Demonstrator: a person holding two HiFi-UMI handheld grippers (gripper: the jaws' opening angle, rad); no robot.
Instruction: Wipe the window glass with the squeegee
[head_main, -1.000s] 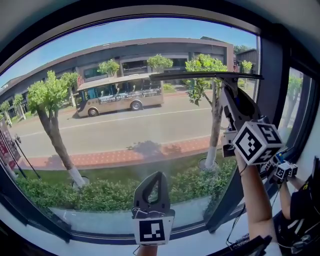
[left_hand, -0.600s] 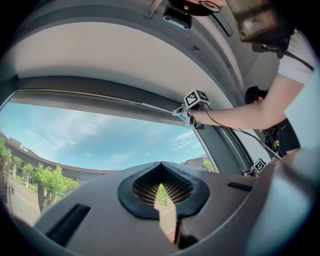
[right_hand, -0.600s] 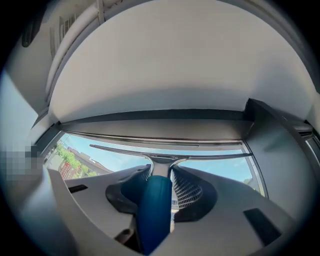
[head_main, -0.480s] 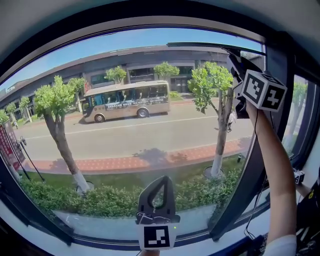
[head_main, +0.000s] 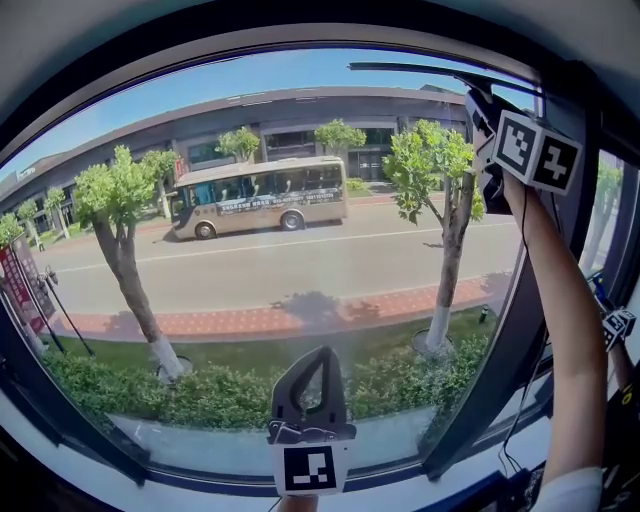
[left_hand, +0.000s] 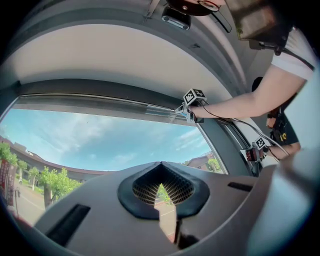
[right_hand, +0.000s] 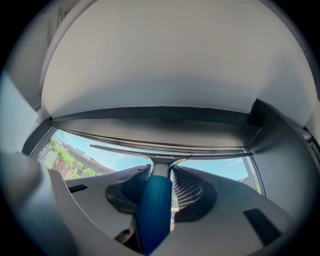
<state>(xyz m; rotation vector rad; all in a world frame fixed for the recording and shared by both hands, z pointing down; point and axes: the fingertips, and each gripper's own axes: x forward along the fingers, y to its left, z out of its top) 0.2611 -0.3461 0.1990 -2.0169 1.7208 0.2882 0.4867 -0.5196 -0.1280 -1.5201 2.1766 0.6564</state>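
The squeegee's thin black blade (head_main: 430, 74) lies along the top edge of the window glass (head_main: 300, 250), near the pane's upper right corner. My right gripper (head_main: 480, 108) is raised high at the end of an outstretched arm, shut on the squeegee's blue handle (right_hand: 154, 210). In the right gripper view the blade (right_hand: 170, 153) runs level just under the dark upper frame. My left gripper (head_main: 318, 352) is low at the bottom centre, pointing up at the glass, jaws shut on nothing. The left gripper view shows its closed tips (left_hand: 161, 167) and the right gripper (left_hand: 192, 102) far up.
A dark vertical frame post (head_main: 520, 330) bounds the pane on the right, with a narrower pane beyond it. A white soffit (right_hand: 165, 60) hangs right above the upper frame. Another person with a marker cube (head_main: 617, 326) stands at the lower right. The sill (head_main: 420, 480) runs below.
My right gripper has carried the squeegee up from about mid-height to the top edge of the pane. The left gripper has stayed where it was.
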